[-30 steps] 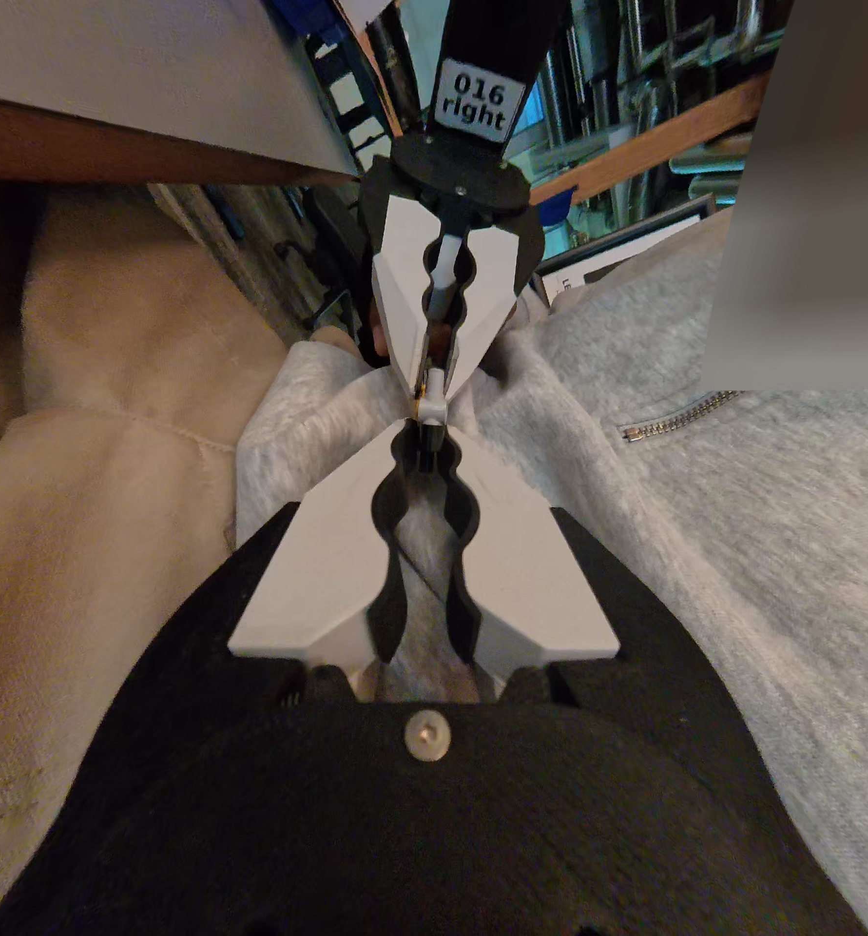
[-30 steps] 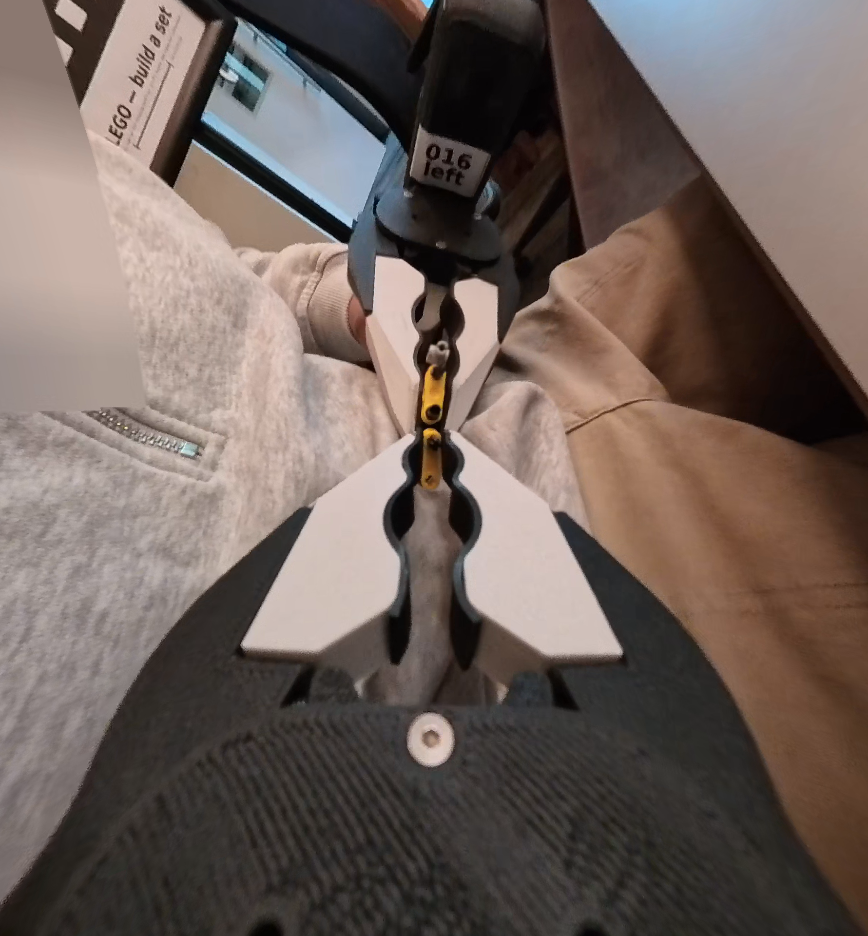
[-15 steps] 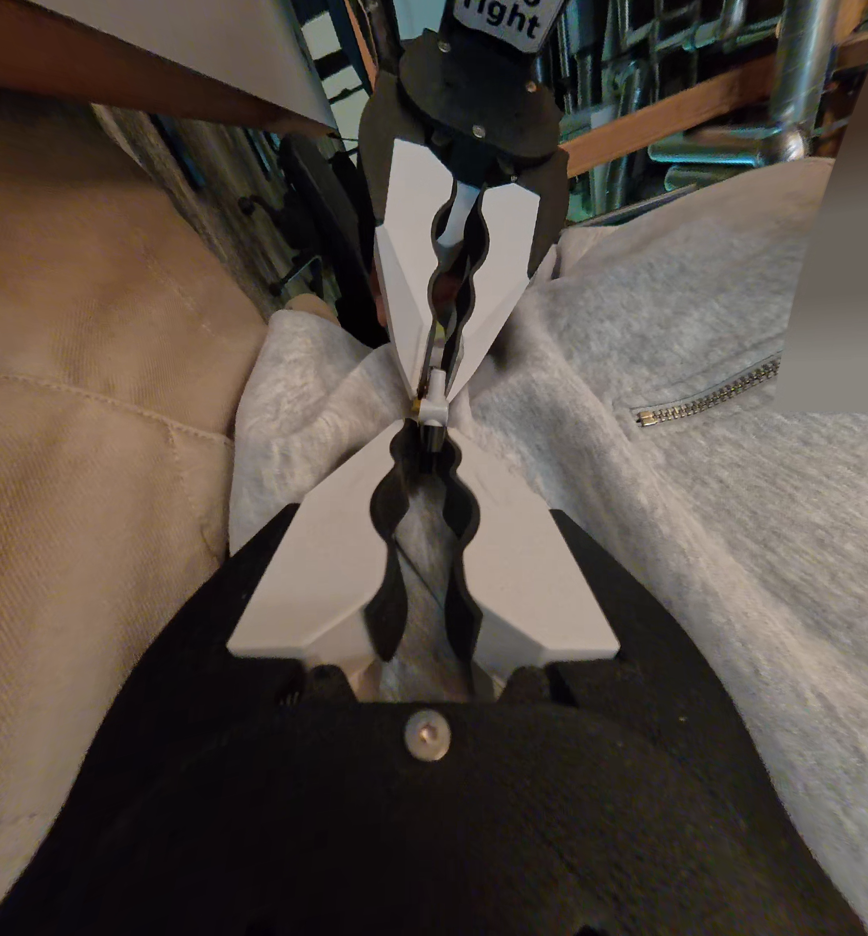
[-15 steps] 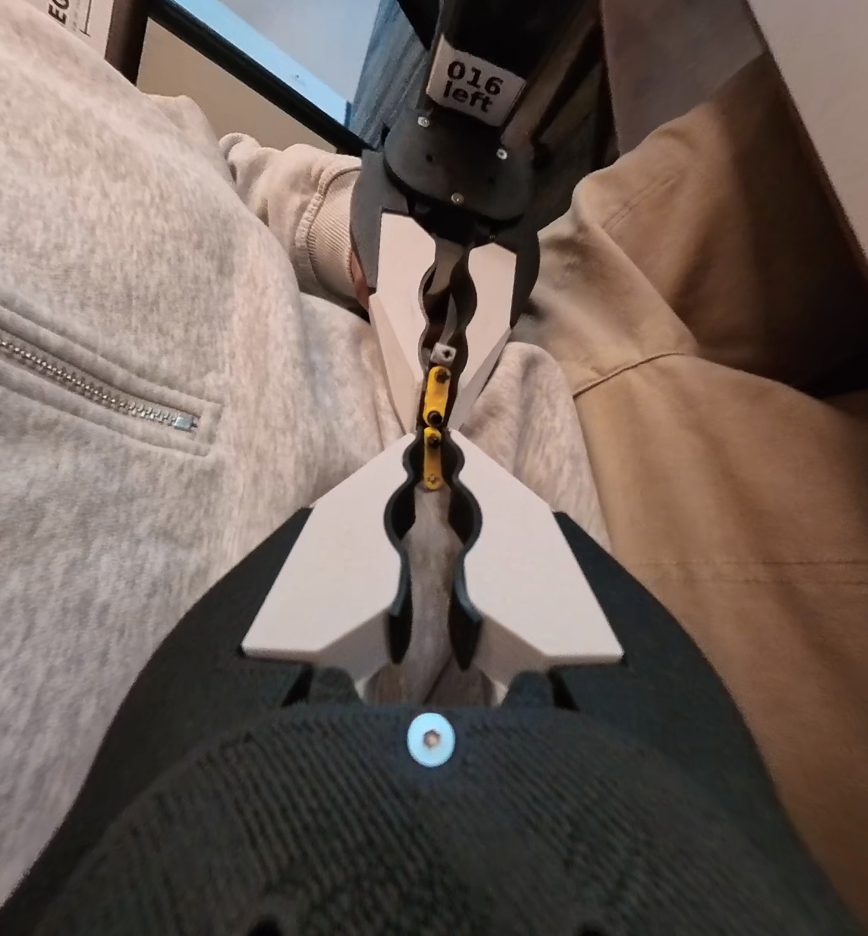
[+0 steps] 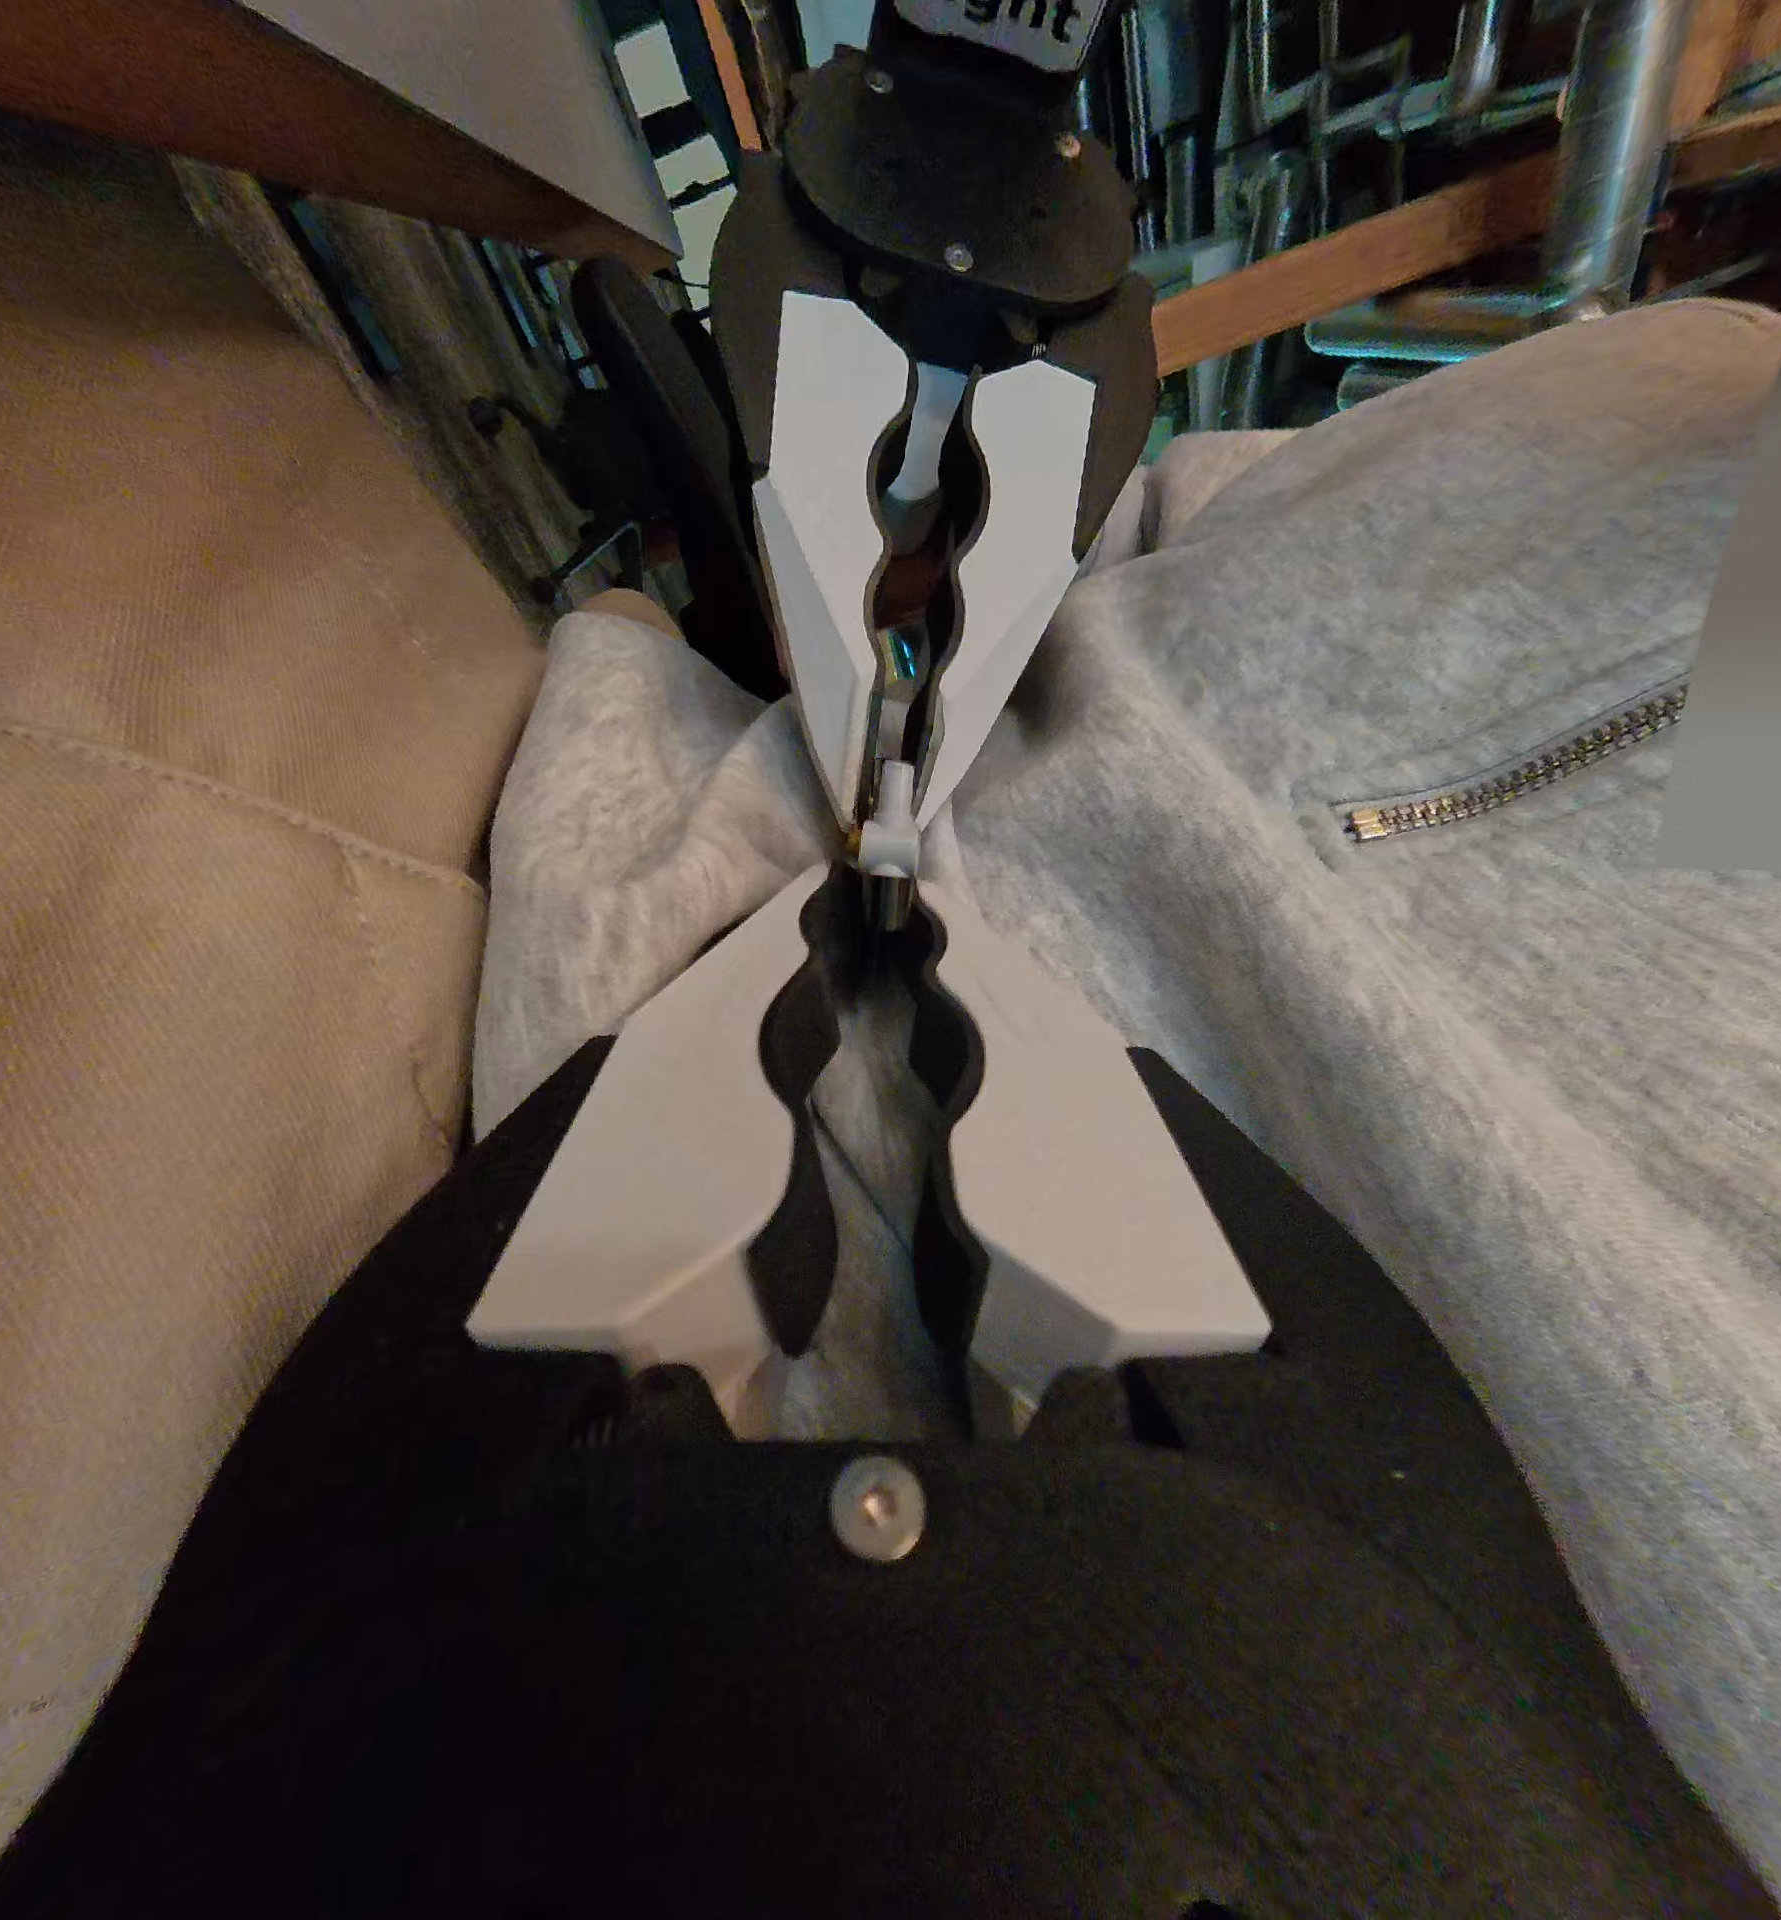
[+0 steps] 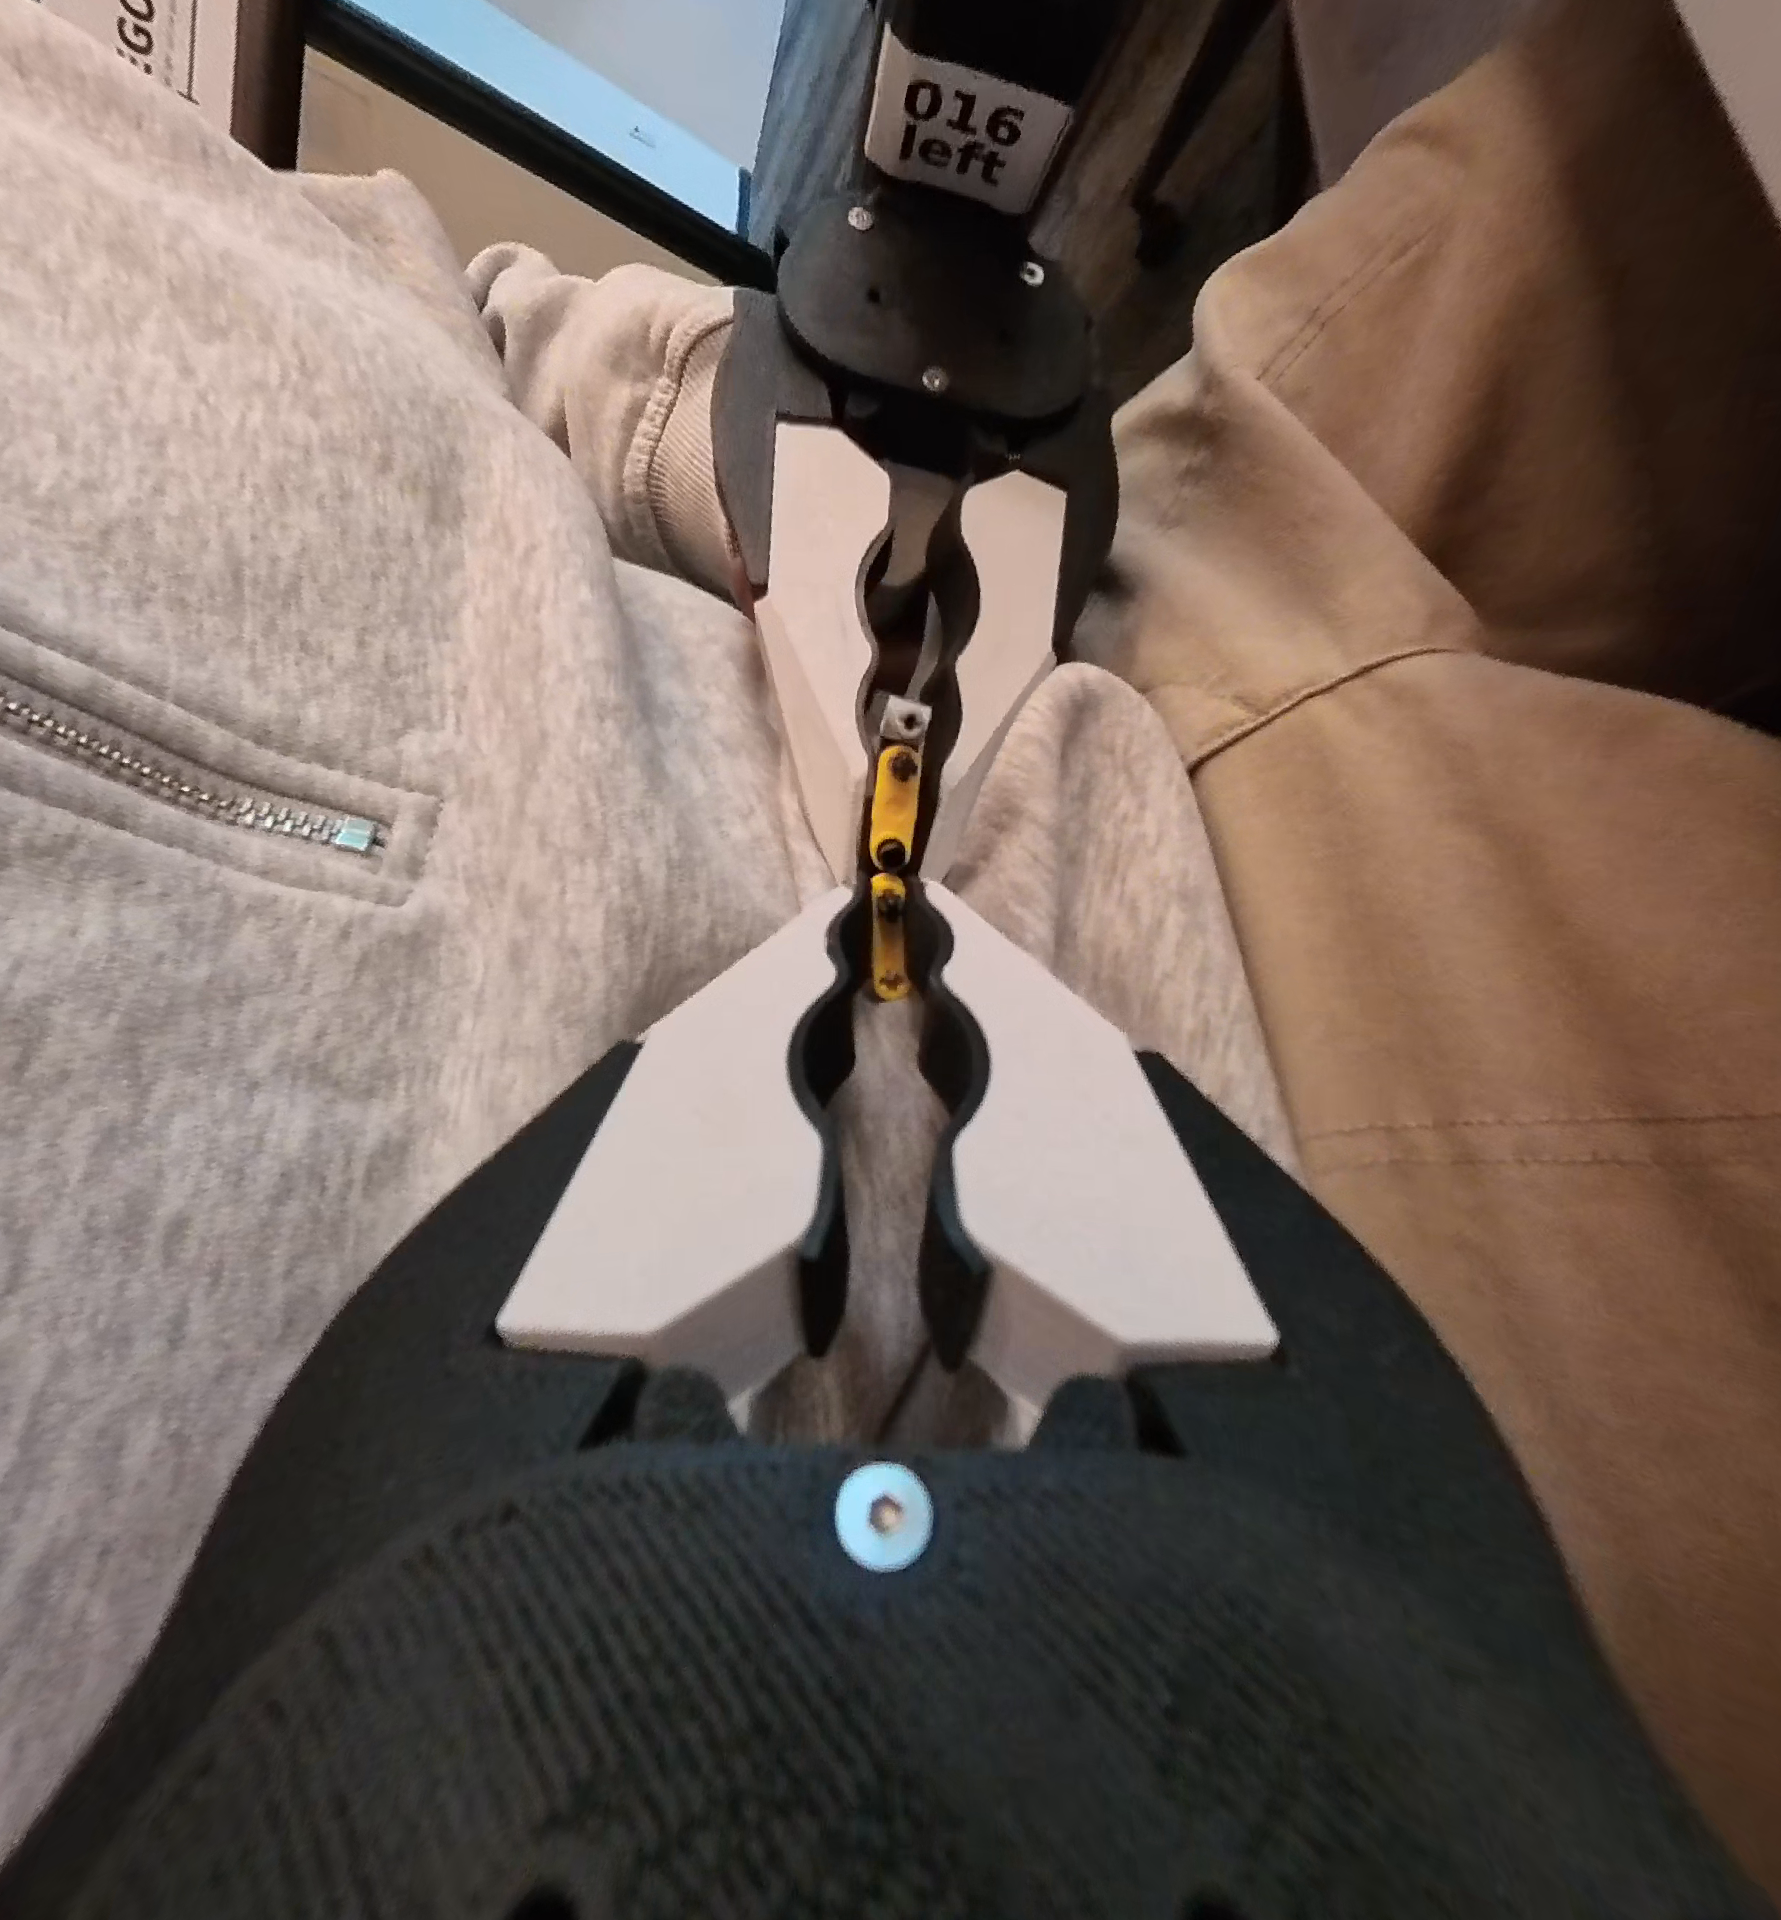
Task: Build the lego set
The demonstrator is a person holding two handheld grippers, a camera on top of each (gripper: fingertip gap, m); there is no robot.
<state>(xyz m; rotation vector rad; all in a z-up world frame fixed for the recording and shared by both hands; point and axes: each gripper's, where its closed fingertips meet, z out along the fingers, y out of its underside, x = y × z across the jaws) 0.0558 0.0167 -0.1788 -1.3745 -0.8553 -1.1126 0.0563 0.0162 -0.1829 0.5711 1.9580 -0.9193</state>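
Both grippers meet tip to tip over a person's lap. In the right wrist view my right gripper [image 6: 891,899] is shut on a small yellow lego beam [image 6: 886,943]. Facing it from above, my left gripper [image 6: 896,831] is shut on a second yellow beam [image 6: 894,808] with a small grey-white piece [image 6: 905,717] behind it. The two yellow beams stand end to end, almost touching. In the left wrist view my left gripper [image 5: 873,883] is shut on a dark part, and a white connector [image 5: 888,831] sits at the tips of the right gripper [image 5: 891,805].
A grey fleece jacket [image 5: 1385,1039] with a zip pocket [image 6: 190,790] and tan trousers [image 6: 1540,1039] lie right under both grippers. A table edge [image 5: 294,125] is at the upper left. Shelves with metal pipes [image 5: 1488,156] stand behind. A monitor [image 6: 553,104] is at the top.
The two grippers have drawn closer, each looming larger in the other's view. Both stay shut on their pieces. The yellow beams remain end to end.
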